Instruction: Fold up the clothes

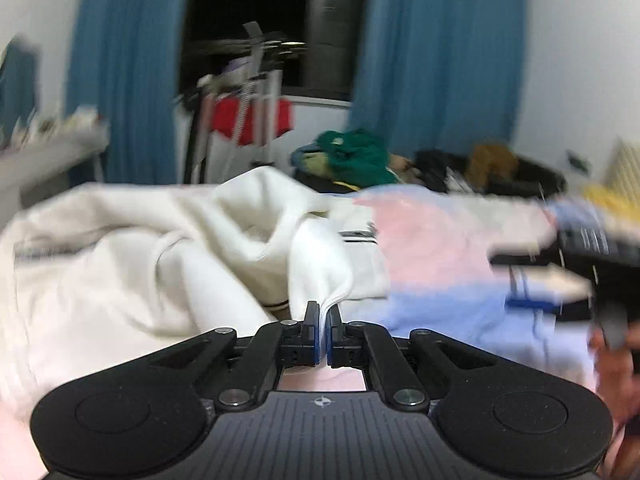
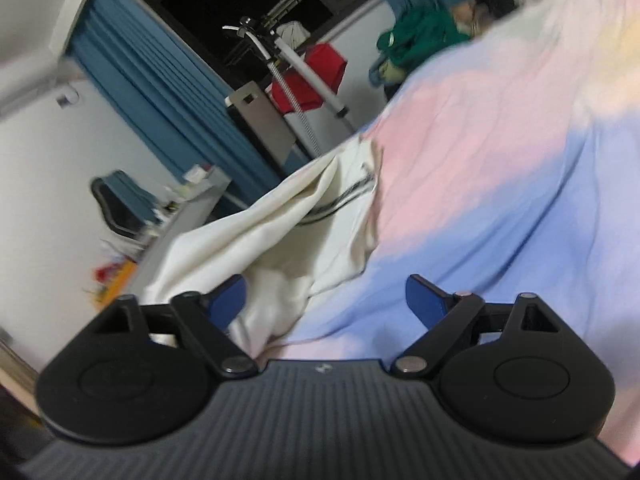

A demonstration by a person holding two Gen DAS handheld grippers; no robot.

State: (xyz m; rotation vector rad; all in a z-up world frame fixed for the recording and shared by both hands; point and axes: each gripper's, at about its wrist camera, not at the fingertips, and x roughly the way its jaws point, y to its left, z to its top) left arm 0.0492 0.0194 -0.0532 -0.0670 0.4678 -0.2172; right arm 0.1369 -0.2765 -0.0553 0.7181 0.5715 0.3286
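While the left gripper (image 1: 323,314) is clenching a thin edge of the white garment (image 1: 168,248) between its blue pads, the folding is looking barely begun: the garment is still lying rumpled and heaped on the bed's pastel pink-and-blue sheet (image 1: 432,264), spreading from the gripper's 12 o'clock out toward 9 o'clock, with a dark-striped hem (image 1: 358,236) showing near 1 o'clock. No flat panel or finished fold is showing anywhere, so smoothing, squaring and the folds themselves are all still waiting, as far as I can judge.

In the right wrist view, the right gripper (image 2: 326,300) is standing released, its jaws wide apart and pressing on nothing; a lobe of the garment is lying just inside the left pad (image 2: 230,298), with bare sheet under the rest of the gap.

For room, the sheet is lying open from 12 to 3 o'clock of the right gripper. At 12 o'clock of the left gripper a green clothes pile (image 1: 356,156) and dark clutter are crowding the bed's far edge, and a drying rack (image 1: 256,92) is standing beyond at 11 o'clock before blue curtains (image 1: 440,60).
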